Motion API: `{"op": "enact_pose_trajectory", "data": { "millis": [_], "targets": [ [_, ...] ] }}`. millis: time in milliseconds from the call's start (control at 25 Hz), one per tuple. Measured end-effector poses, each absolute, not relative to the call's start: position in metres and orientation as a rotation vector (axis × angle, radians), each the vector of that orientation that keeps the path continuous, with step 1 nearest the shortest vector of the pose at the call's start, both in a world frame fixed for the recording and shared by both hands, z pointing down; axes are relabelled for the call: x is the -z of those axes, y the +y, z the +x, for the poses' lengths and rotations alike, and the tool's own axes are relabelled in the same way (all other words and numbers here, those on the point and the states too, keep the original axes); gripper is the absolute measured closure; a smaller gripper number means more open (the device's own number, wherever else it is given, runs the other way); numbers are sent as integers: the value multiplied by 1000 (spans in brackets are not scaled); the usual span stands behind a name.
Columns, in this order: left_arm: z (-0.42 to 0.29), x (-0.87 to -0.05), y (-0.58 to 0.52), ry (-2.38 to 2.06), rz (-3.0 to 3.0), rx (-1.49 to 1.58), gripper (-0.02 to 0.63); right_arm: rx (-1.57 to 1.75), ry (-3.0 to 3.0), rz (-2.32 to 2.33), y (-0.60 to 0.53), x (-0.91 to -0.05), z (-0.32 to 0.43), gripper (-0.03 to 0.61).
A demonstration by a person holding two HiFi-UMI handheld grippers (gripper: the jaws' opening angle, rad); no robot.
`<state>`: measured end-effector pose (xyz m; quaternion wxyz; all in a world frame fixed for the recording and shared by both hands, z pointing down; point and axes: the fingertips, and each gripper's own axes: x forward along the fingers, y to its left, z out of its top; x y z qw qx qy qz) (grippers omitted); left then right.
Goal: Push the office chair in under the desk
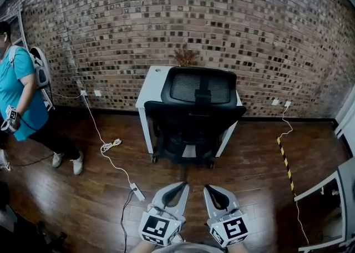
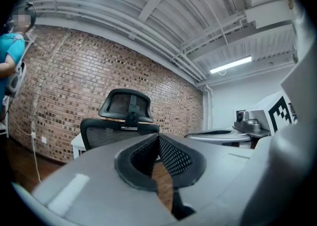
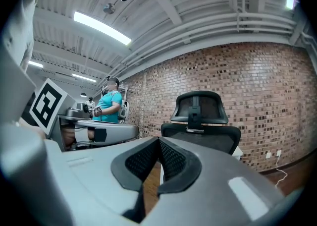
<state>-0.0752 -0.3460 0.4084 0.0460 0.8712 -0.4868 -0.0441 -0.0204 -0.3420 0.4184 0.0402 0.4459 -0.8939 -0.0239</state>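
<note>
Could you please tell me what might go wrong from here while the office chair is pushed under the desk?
The armrests of the office chair look about as wide as the white desk, so they may catch on its legs.
The left gripper and right gripper are shut, clear of the chair; closed tips pushing off-centre could swivel it.
The power strip and cable lie beside the left gripper: a trip hazard.
</note>
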Motion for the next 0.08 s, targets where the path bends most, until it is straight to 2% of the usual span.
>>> {"op": "enact_pose_trajectory", "data": {
  "millis": [80],
  "targets": [
    [-73,-404,-348,-1485,2663,138,598,85,-2747,1361,-344,-414,-20,574]
  ]
}}
